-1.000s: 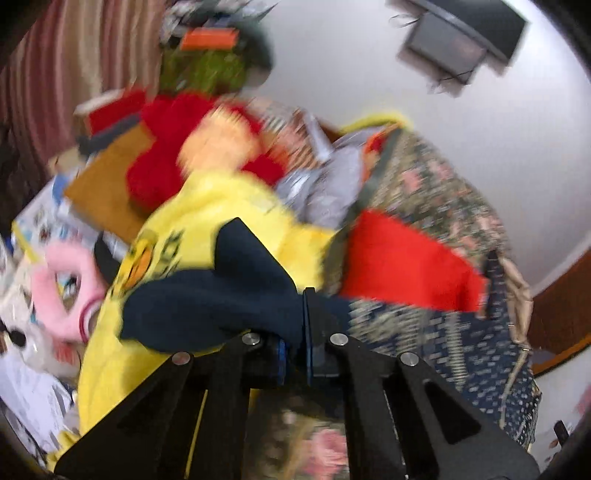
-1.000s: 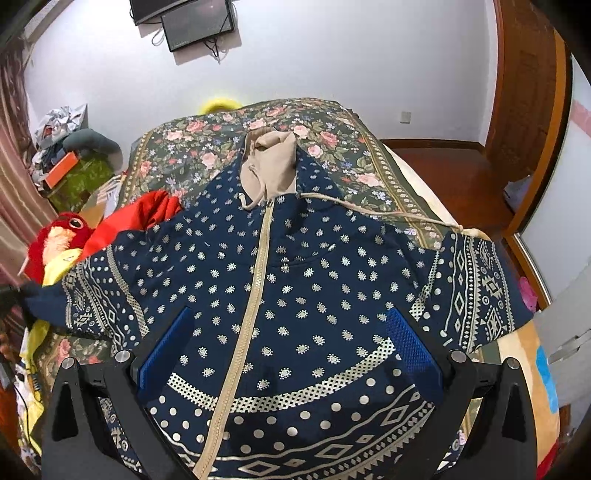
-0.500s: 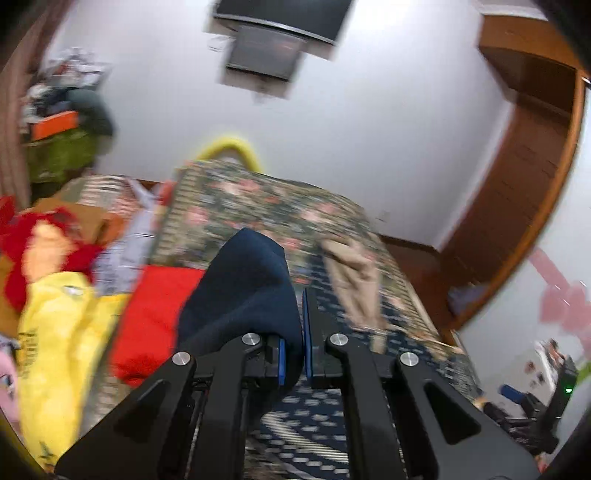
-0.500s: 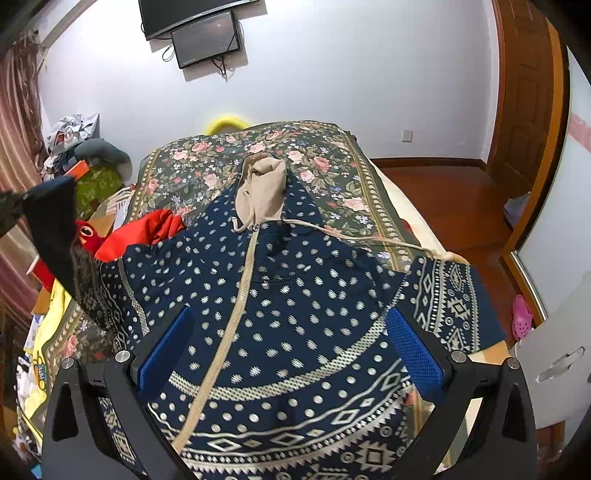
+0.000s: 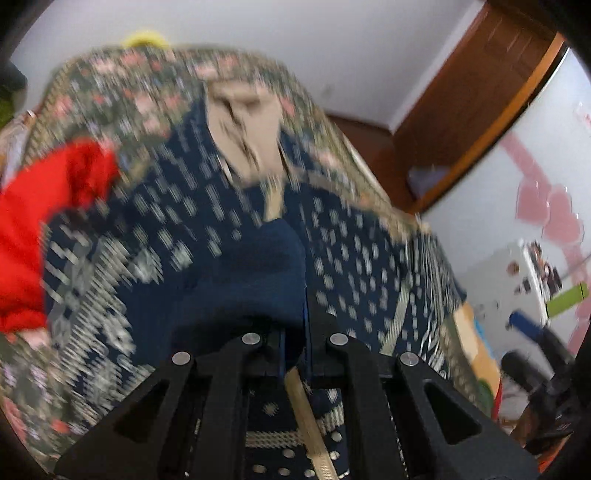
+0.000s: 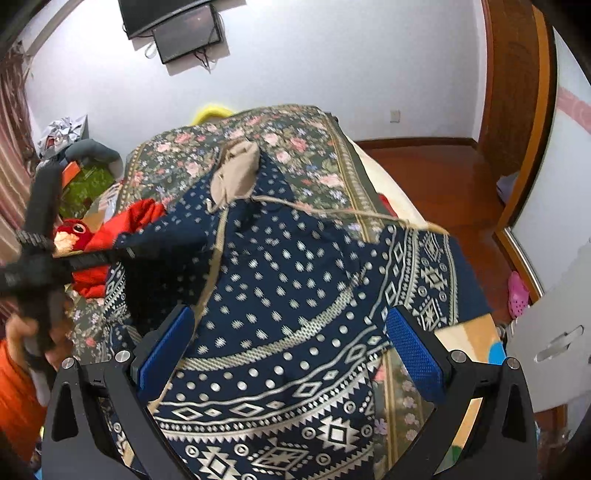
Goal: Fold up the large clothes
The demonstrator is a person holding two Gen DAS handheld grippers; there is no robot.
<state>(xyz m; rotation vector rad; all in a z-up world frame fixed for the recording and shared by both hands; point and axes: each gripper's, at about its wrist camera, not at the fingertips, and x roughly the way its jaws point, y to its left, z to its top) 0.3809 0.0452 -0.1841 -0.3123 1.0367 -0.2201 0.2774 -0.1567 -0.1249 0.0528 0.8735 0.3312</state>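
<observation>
A navy hooded jacket (image 6: 295,280) with white dots, patterned bands and a beige hood lies spread on the floral bedspread (image 6: 258,133). My left gripper (image 5: 295,325) is shut on the jacket's plain navy sleeve cuff (image 5: 266,266) and holds it over the jacket's front, near the zip. In the right wrist view the left gripper (image 6: 125,253) shows at the left, carrying the sleeve across the body. My right gripper (image 6: 291,347) is open and empty above the jacket's lower front. The jacket's right sleeve (image 6: 428,273) lies spread out flat.
A red garment (image 6: 122,225) and a red plush toy (image 6: 72,232) lie at the bed's left edge. A wall screen (image 6: 184,33) hangs behind the bed. A wooden door (image 6: 517,92) and wooden floor are to the right, with a white panel (image 6: 554,332) near.
My left gripper has swung from the bed's left side in over the jacket, pulling the left sleeve across the front. My right gripper has dropped slightly closer to the jacket, still open.
</observation>
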